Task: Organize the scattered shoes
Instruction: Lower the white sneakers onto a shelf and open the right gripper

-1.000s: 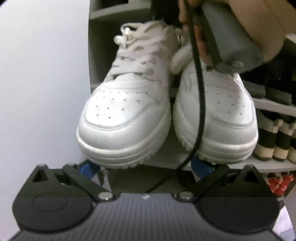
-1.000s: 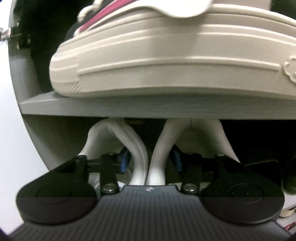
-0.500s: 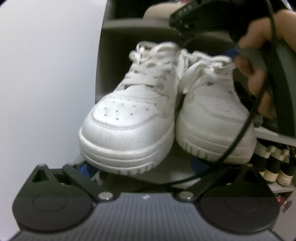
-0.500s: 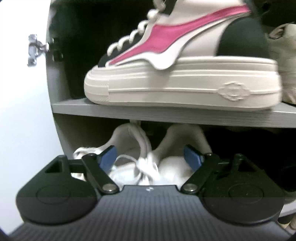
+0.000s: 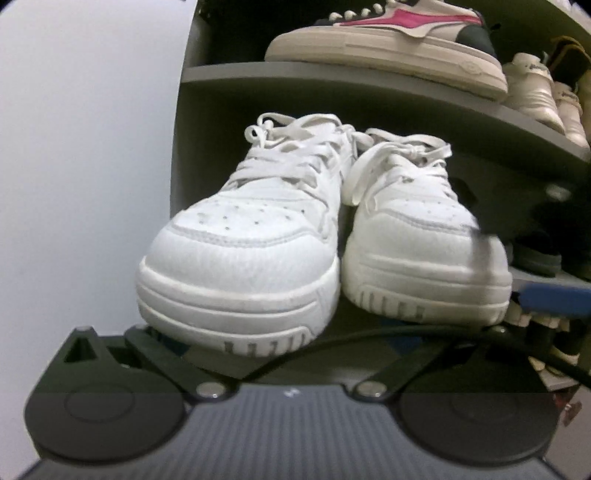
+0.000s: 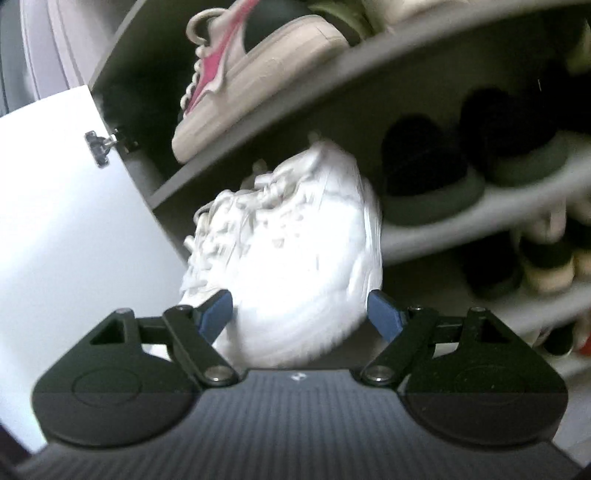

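White sneakers (image 5: 325,236) sit paired on grey shelf (image 5: 362,79), toes out; right gripper (image 6: 301,314) jaws wide, holding nothing; left gripper (image 5: 291,347) spread wide, fingertips hidden.

White sneakers (image 5: 317,236) fill the shelf (image 5: 369,83) bay's left end.

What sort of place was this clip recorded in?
Most likely a home shoe cabinet: grey shelves stacked with footwear, a pair of white sneakers on one, a pink-striped high-top above, and an open white cabinet door on a metal hinge.
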A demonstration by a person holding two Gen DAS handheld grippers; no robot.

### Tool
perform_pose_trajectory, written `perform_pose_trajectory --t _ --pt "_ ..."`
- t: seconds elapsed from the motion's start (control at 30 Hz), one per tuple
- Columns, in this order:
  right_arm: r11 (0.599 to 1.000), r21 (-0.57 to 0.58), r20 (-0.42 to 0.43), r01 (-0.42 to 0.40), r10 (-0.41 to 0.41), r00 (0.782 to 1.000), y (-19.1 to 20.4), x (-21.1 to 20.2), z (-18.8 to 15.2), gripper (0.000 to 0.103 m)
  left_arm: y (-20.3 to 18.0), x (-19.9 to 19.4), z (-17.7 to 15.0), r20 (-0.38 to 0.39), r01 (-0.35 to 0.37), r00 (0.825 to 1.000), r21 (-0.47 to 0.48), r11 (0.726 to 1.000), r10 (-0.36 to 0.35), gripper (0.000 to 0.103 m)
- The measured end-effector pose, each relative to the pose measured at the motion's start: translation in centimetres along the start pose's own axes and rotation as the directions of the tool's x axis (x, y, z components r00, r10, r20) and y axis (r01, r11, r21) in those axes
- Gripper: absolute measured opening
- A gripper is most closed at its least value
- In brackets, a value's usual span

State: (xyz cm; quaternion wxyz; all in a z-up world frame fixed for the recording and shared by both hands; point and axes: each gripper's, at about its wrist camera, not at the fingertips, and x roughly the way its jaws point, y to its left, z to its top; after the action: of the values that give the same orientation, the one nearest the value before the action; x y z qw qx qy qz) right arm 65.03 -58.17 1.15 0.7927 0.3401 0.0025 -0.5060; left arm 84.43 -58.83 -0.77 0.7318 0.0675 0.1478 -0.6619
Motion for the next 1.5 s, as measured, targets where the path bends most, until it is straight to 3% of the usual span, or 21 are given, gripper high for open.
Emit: perform_pose_trajectory --t 0.17,0.2,0.33,0.8,0.97,1.1,1.23,1.37,1.5 --pt "0.994 0.029 -0.062 -0.101 0.102 0.993 0.4 0.1 -0.9 0.084 -0.3 0.7 0.4 -0.003 0.023 1.0 0.006 1.0 -0.023 0.103" --pt "0.993 0.035 -0.065 -0.117 0.119 0.991 0.6 0.2 -1.0 0.08 -0.3 0.9 0.5 -0.002 0.028 1.0 0.007 1.0 -0.028 0.102" --pt "0.995 0.06 -0.029 -0.074 0.076 0.997 0.6 0.4 -1.2 0.061 -0.4 2.0 1.1 0.001 0.051 0.999 0.015 0.999 -0.051 0.097" --pt "0.996 0.081 0.023 -0.027 0.025 0.999 0.0 6.2 0.6 0.061 -0.7 7.5 3.1 0.002 0.042 0.999 0.028 0.999 -0.042 0.095" --pt "0.996 0.088 0.067 -0.032 0.026 0.997 -0.1 5.9 0.3 0.061 0.0 8.1 2.9 -0.033 0.052 0.998 -0.005 0.999 -0.053 0.099" --pt "0.998 0.063 0.121 -0.017 0.009 0.993 0.0 4.9 -0.2 0.061 0.1 6.8 2.1 -0.033 0.041 0.999 0.026 0.999 -0.04 0.101" --pt "1.0 0.028 0.185 -0.012 0.006 0.983 0.0 4.0 -1.2 0.061 0.6 5.7 2.0 -0.075 0.053 0.996 -0.021 0.998 -0.055 0.102" --pt "0.997 -0.035 0.265 0.074 -0.063 0.962 0.2 3.4 -2.0 0.062 0.7 4.2 1.6 -0.096 0.073 0.993 -0.026 0.997 -0.075 0.102" --pt "0.989 -0.026 0.295 0.148 -0.134 0.946 -0.6 3.4 -2.5 0.061 0.7 2.4 0.9 -0.112 0.11 0.988 0.017 0.994 -0.108 0.102"
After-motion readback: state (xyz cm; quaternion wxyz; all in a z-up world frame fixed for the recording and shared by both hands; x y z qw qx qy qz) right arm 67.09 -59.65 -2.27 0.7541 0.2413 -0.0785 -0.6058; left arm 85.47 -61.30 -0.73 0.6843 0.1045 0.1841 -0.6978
